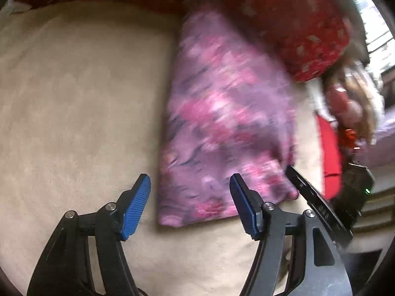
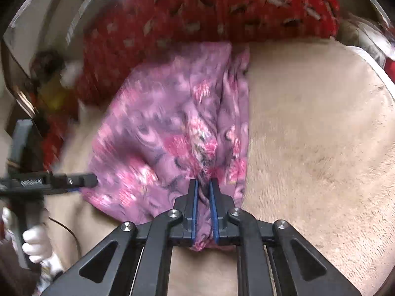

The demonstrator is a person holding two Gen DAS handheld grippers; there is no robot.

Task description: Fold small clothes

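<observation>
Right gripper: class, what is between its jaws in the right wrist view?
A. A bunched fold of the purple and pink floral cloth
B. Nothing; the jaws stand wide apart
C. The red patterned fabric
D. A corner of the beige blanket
A: the right gripper has its jaws nearly closed, with a gathered fold of the purple and pink floral cloth pinched between the blue pads.

One purple garment (image 2: pixel 160 133), two grippers (image 2: pixel 204 185)

Beige plush surface (image 1: pixel 74 86), red patterned cushion (image 2: pixel 209 7) behind, possibly a bright window (image 1: pixel 375 24) beyond
</observation>
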